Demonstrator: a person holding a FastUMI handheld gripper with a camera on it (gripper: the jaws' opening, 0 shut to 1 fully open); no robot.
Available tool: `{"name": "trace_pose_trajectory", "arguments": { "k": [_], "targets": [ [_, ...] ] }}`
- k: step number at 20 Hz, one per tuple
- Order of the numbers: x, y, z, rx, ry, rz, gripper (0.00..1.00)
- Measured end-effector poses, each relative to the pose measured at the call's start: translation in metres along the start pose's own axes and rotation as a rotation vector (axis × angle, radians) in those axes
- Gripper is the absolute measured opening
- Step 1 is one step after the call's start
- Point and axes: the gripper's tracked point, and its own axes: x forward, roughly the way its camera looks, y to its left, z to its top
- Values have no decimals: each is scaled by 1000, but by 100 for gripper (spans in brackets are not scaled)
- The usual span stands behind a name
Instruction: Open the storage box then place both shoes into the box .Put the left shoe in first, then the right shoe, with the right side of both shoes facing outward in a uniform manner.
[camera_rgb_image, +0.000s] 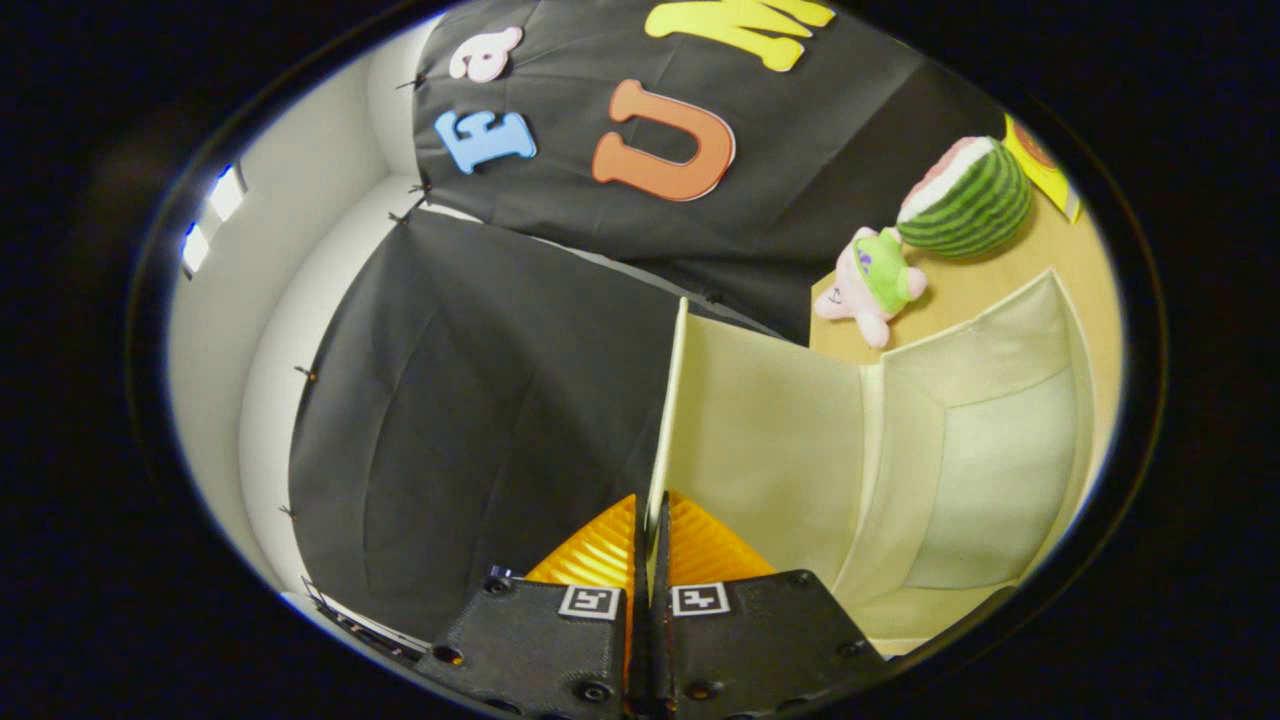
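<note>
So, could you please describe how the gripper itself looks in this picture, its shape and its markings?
The gripper has two ribbed fingers that taper to points and stand close together. Each is mounted on a black, textured plate fixed with round screws. Near the inner top corner of each plate sits a small square black-and-white marker. No cable, hand or sleeve can be seen.

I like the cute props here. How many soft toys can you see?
2. A watermelon-slice plush and a pink doll with a green hood lie together on the tan surface beyond the storage box lid, whose edge the gripper pinches. Others may be hidden.
</note>
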Motion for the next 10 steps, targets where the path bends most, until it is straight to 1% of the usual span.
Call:
{"name": "trace_pose_trajectory", "arguments": {
  "k": [2, 3, 5, 6, 7, 9, 10],
  "targets": [
    [8, -10, -1, -101, 0, -61, 35],
    [9, -19, 2, -142, -12, -119, 50],
    [7, -26, 10, -162, -36, -163, 80],
    [3, -33, 9, -155, -26, -193, 85],
    [-4, -38, 9, -132, -22, -204, 91],
    [-17, -46, 7, -129, 17, -226, 100],
    [-30, -53, 6, -145, 34, -247, 100]
  ]
}}
